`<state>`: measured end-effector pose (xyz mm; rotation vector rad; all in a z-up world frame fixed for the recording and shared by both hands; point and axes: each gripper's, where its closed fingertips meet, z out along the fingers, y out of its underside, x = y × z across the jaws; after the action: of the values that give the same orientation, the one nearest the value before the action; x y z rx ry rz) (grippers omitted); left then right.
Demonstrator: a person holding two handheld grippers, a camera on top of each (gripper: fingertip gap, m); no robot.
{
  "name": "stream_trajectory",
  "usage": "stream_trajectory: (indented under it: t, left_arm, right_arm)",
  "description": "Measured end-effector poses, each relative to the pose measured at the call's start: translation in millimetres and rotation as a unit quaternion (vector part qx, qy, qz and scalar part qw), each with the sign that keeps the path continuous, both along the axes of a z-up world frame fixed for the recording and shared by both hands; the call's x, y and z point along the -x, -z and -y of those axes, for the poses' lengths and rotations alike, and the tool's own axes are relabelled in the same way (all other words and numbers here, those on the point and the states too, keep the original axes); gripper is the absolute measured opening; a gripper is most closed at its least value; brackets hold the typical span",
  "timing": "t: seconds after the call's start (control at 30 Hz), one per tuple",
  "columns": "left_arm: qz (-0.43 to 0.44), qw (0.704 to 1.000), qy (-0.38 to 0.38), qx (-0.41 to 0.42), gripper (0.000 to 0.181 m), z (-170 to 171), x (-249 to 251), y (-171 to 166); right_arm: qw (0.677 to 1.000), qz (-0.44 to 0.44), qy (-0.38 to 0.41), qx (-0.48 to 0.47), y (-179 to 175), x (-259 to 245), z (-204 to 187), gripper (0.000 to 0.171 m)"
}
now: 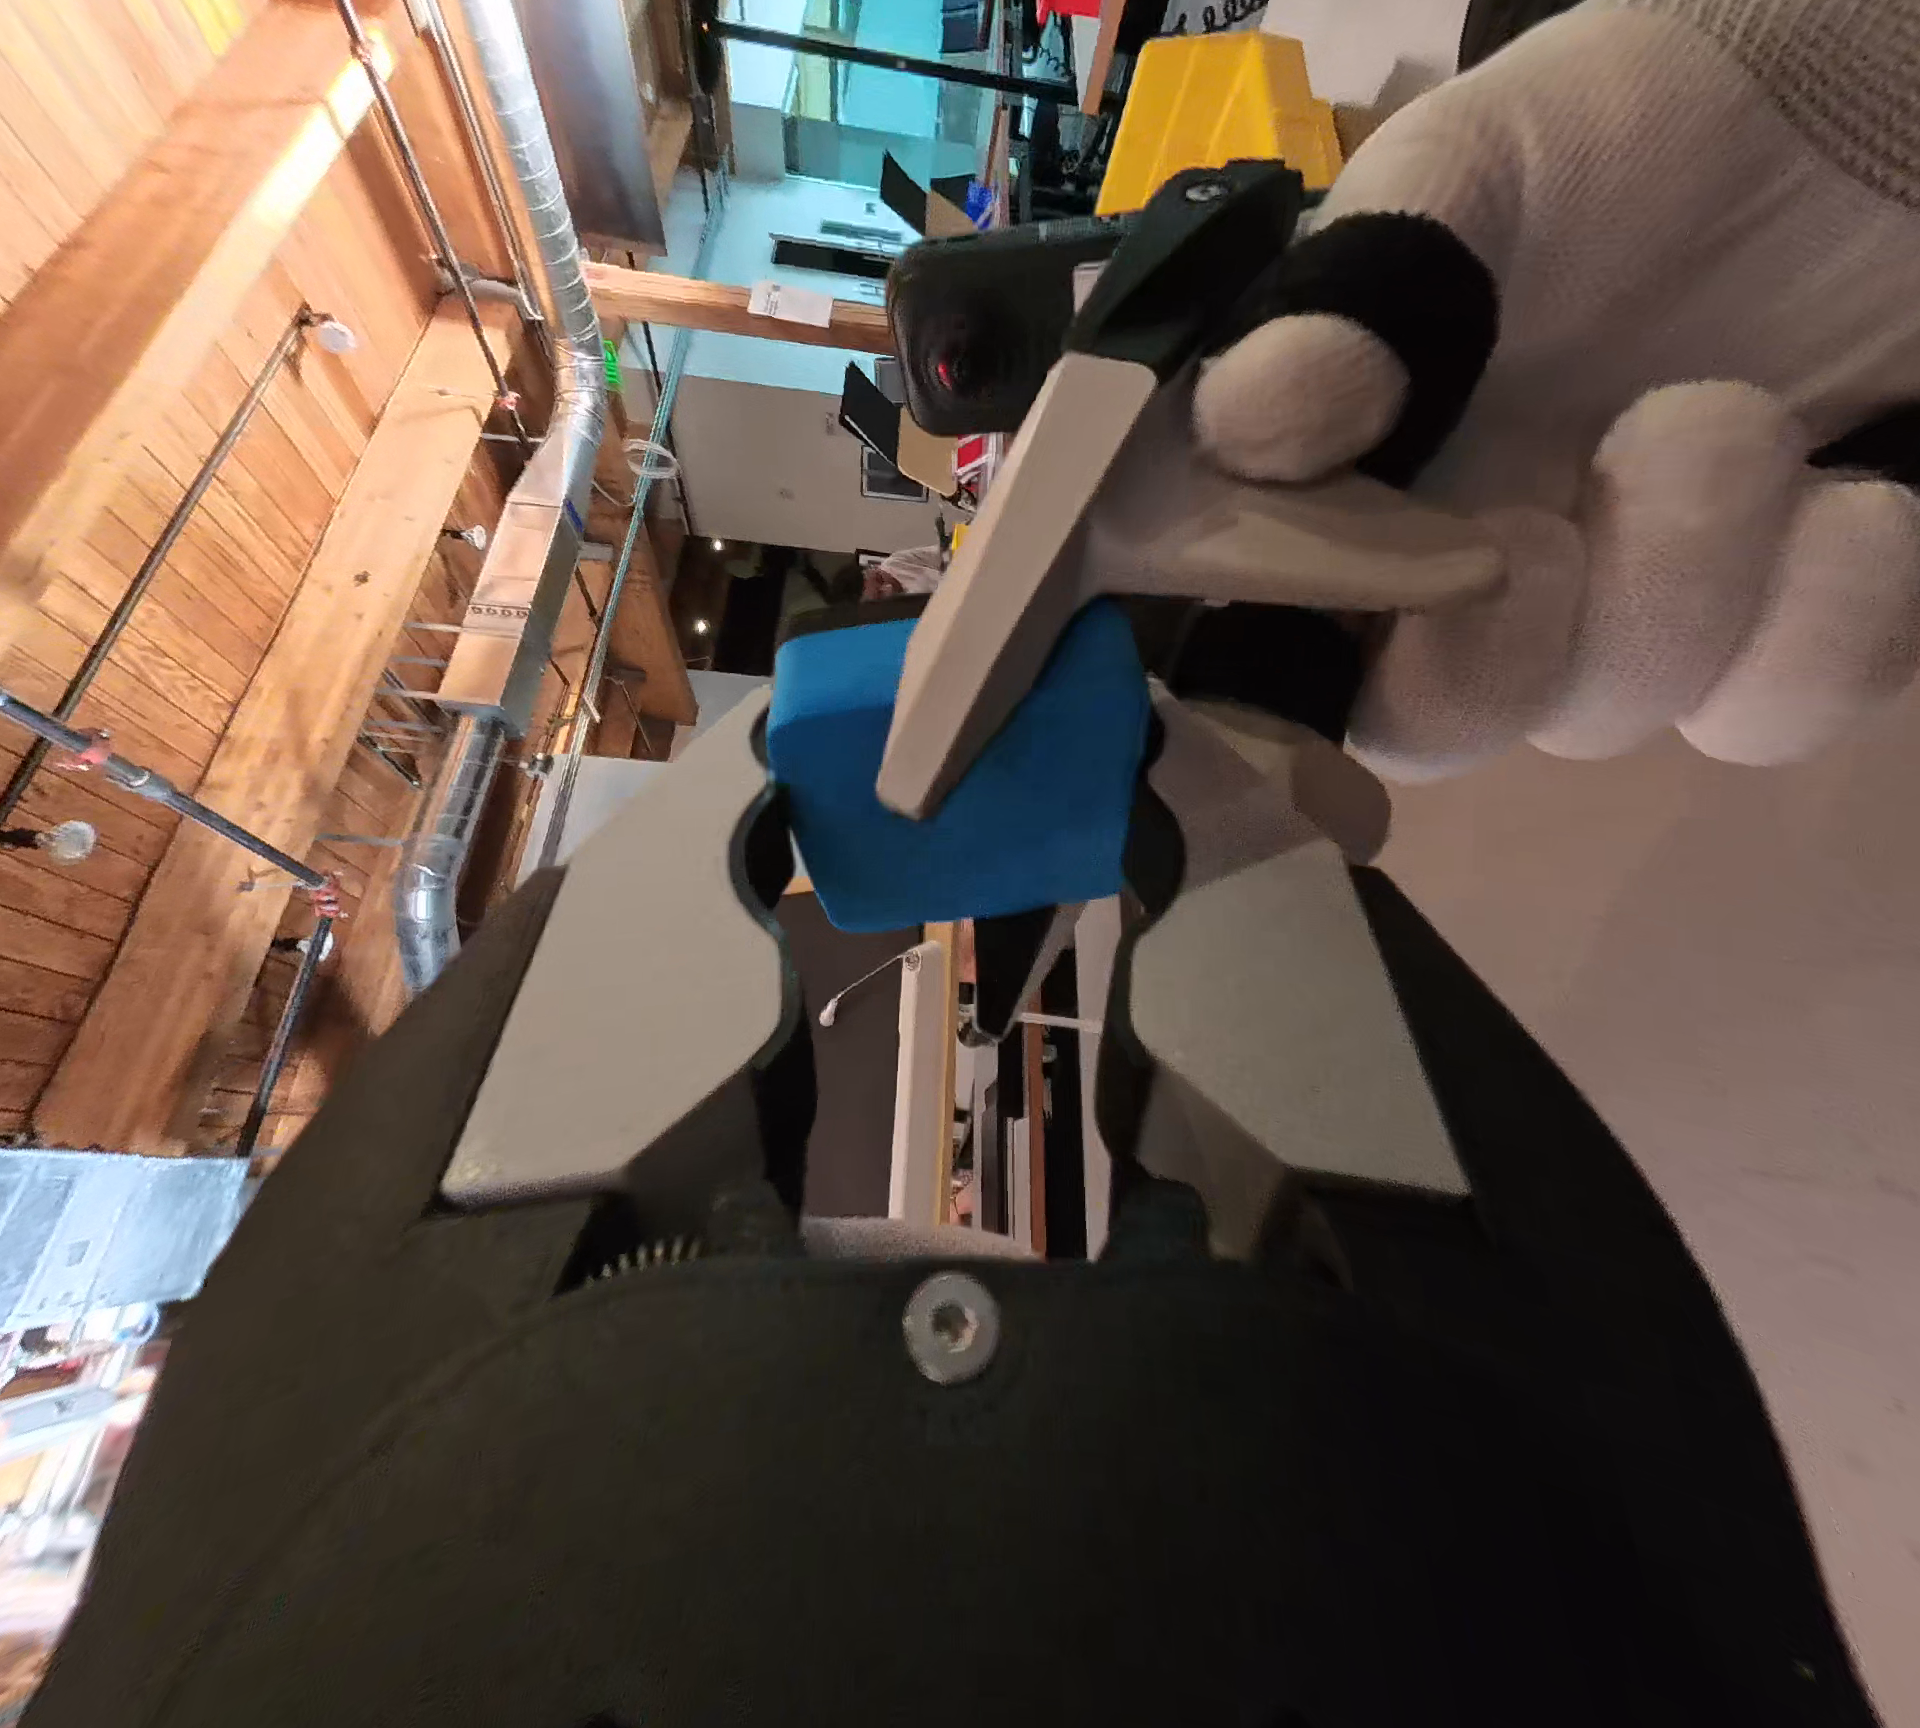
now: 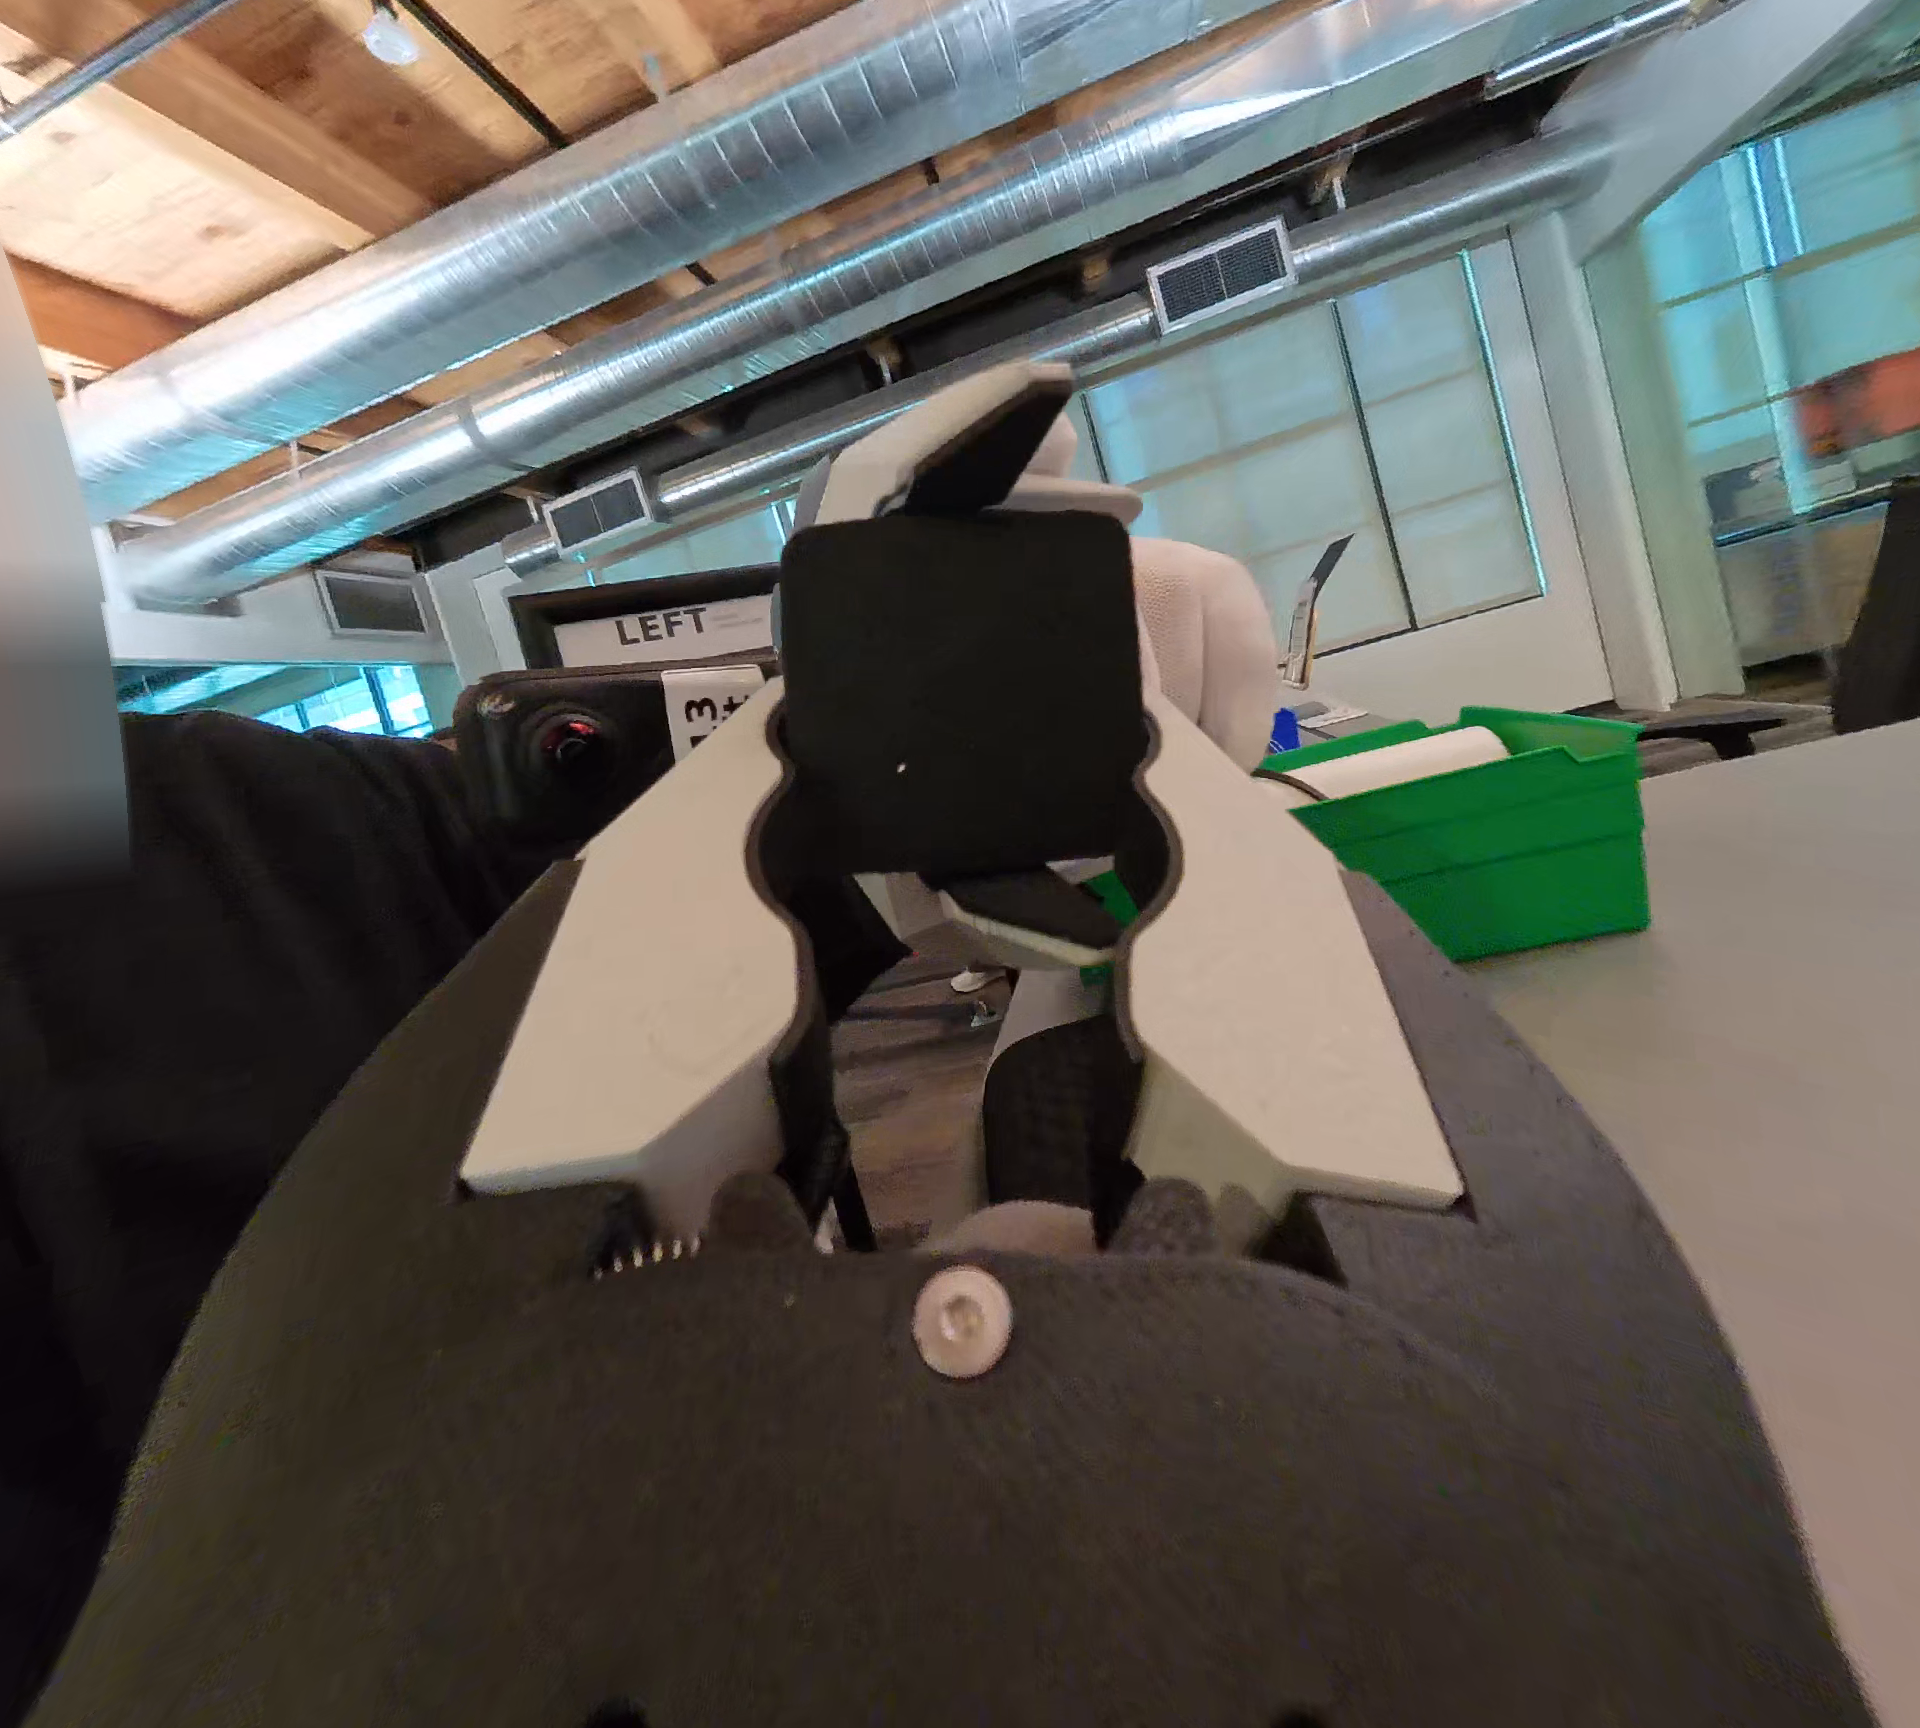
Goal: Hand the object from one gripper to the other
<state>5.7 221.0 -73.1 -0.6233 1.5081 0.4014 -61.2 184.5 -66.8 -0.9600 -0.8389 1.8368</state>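
The blue soft-cornered block (image 1: pixel 966 795), which shows only its dark, shadowed face (image 2: pixel 951 691) in the right wrist view, is held up in the air, well above the grey counter (image 2: pixel 1714 1055). Both tools grip it at once. The left tool (image 1: pixel 961 831) is clenched on the block, its grey fingers pressing two opposite sides. The right tool (image 2: pixel 961 774) is likewise clenched on it from a crossing direction; one of its grey fingers (image 1: pixel 1013 598) lies slantwise across the block's front in the left wrist view. A white-gloved hand (image 1: pixel 1662 390) holds the right tool's handle. In the right wrist view, the left tool's fingertips (image 2: pixel 997 442) show above and below the block. A green plastic bin (image 2: pixel 1496 837) stands on the counter, to the right of the tools and farther off.
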Motion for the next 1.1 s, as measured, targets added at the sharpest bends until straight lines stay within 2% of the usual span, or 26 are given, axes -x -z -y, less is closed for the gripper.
stream_trajectory:
  t: [0.13,0.23,0.3,0.37,0.47,0.53,0.57,0.67,0.73,0.83,0.9,1.0,1.1]
  left_arm:
    - [-0.003,1.0,-0.02,0.015,0.059,-5,4,3]
    - [-0.002,0.998,-0.041,0.038,0.058,-12,13,-2]
    - [-0.014,0.993,-0.063,0.095,0.058,-18,22,-2]
    - [-0.023,0.985,-0.077,0.155,0.058,-22,30,-1]
    - [-0.054,0.96,-0.074,0.265,0.058,-19,40,7]
    - [-0.105,0.924,-0.066,0.361,0.058,-7,47,23]
    - [-0.118,0.918,-0.058,0.375,0.058,-5,48,24]
    - [-0.178,0.872,-0.05,0.453,0.058,8,56,36]
    - [-0.232,0.827,-0.043,0.511,0.059,24,62,47]
    - [-0.3,0.786,-0.045,0.539,0.059,38,68,57]
    - [-0.33,0.773,-0.047,0.54,0.059,41,66,61]
    - [-0.381,0.733,-0.043,0.562,0.059,54,66,67]
    - [-0.425,0.702,-0.041,0.57,0.059,65,64,76]
  right_arm:
    - [1.0,-0.002,0.017,0.014,2,2,-7,0.058]
    - [0.996,0.021,0.08,0.015,7,0,-26,0.083]
    - [0.989,0.043,0.138,-0.015,7,-6,-37,0.087]
    - [0.969,0.079,0.214,-0.096,5,-12,-40,0.083]
    - [0.911,0.142,0.298,-0.247,3,-15,-33,0.082]
    - [0.85,0.181,0.349,-0.351,4,-16,-27,0.08]
    - [0.82,0.201,0.367,-0.39,4,-16,-25,0.079]
    - [0.743,0.244,0.391,-0.486,8,-13,-16,0.072]
    - [0.683,0.287,0.402,-0.539,16,-11,-17,0.069]
    - [0.604,0.323,0.395,-0.613,30,-5,-11,0.066]
    - [0.584,0.323,0.386,-0.637,34,2,-4,0.062]
    - [0.552,0.335,0.379,-0.663,42,10,-1,0.059]
    - [0.538,0.345,0.371,-0.674,50,14,-1,0.05]
